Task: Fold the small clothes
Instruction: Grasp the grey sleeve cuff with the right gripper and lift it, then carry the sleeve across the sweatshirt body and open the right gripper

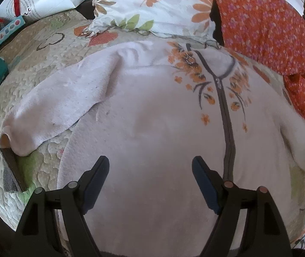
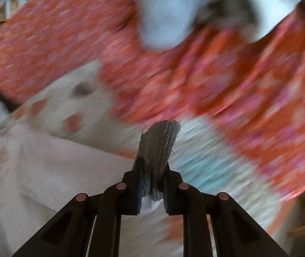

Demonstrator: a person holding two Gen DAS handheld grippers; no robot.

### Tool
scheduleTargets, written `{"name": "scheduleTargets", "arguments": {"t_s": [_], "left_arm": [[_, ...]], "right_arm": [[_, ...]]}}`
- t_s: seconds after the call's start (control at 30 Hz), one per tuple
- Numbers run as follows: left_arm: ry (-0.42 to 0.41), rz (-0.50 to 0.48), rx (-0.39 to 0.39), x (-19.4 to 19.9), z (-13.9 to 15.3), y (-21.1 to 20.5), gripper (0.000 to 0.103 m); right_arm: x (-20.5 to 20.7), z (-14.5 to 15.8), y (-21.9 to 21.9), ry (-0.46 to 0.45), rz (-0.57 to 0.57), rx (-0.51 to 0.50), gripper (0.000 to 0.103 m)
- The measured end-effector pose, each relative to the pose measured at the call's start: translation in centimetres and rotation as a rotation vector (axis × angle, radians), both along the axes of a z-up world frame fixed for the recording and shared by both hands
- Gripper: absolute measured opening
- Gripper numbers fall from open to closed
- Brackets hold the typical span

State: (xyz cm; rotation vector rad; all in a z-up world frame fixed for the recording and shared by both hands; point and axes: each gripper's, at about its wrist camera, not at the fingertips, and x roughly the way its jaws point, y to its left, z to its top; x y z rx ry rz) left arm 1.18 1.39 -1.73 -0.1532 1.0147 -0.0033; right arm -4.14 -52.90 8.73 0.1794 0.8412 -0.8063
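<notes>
A pale pink zip-front garment (image 1: 152, 111) with orange flower embroidery lies spread flat, front up, one sleeve (image 1: 51, 111) angled outward. Its grey ribbed cuff (image 2: 157, 147), probably the other sleeve's, stands pinched upright in the blurred right wrist view.

Right-wrist view motion-blurred, orange floral fabric (image 2: 227, 81) smeared, perhaps bedding, sweater (image 1: 152, 128) hem cropped

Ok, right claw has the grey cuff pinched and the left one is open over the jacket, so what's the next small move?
Probably carry the right claw, shut on the grey cuff, inward across the jacket toward the zipper to fold that sleeve over. The jacket lies flat on the quilt, its other sleeve is spread out, and the left claw hangs open above the body, free to pin it.
</notes>
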Motion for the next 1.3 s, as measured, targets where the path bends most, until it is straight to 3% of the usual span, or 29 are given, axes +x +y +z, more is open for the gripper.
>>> {"name": "scheduleTargets", "arguments": {"t_s": [0.1, 0.2, 0.37, 0.57, 0.67, 0.73, 0.83, 0.97, 1.0, 1.03, 1.07, 1.1, 1.23, 1.3], "left_arm": [[0.005, 0.002, -0.001, 0.1, -0.1, 0.1, 0.079], [0.014, -0.002, -0.005, 0.2, -0.3, 0.0, 0.079], [0.026, -0.009, -0.021, 0.3, -0.5, -0.1, 0.079], [0.047, -0.021, -0.022, 0.3, -1.2, -0.8, 0.079], [0.056, -0.023, -0.011, 0.3, -1.5, -0.8, 0.079], [0.064, -0.023, -0.009, 0.3, -1.8, -0.7, 0.079], [0.071, -0.028, -0.009, 0.4, -1.9, -0.5, 0.079], [0.069, -0.025, -0.019, 0.5, -1.6, 0.0, 0.079], [0.068, -0.024, -0.021, 0.6, -1.5, 0.1, 0.079], [0.067, -0.023, -0.023, 0.6, -1.5, 0.3, 0.079], [0.067, -0.022, -0.027, 0.7, -1.4, 0.6, 0.079], [0.067, -0.019, -0.031, 0.7, -1.3, 1.0, 0.079], [0.052, 0.037, -0.065, 1.0, -0.4, 4.1, 0.079], [0.038, 0.089, -0.097, 1.0, 0.2, 6.6, 0.079]], "right_arm": [[-0.3, -0.3, -3.4, 0.063, -0.106, -0.061, 0.016], [-2.0, -1.0, -6.7, 0.076, -0.195, 0.0, 0.018], [-6.3, -1.4, -9.8, -0.049, -0.243, 0.197, 0.052], [-7.3, -5.1, -9.3, -0.159, -0.16, 0.503, 0.057], [-6.0, -7.0, -8.6, -0.178, -0.156, 0.588, 0.057], [-4.7, -7.3, -8.2, -0.166, -0.158, 0.577, 0.059], [-2.8, -7.6, -7.8, -0.143, -0.178, 0.532, 0.072], [-1.1, -8.0, -8.5, -0.114, -0.239, 0.473, 0.074], [-0.8, -8.0, -8.6, -0.102, -0.235, 0.458, 0.073], [-0.4, -7.9, -8.7, -0.079, -0.226, 0.436, 0.058], [0.1, -7.9, -8.6, -0.038, -0.212, 0.405, 0.019], [0.4, -7.8, -8.7, -0.025, -0.205, 0.4, 0.011], [0.8, -5.7, -7.3, -0.096, -0.138, 0.412, 0.011], [2.3, -4.2, -5.1, -0.136, -0.038, 0.451, 0.011]]}}
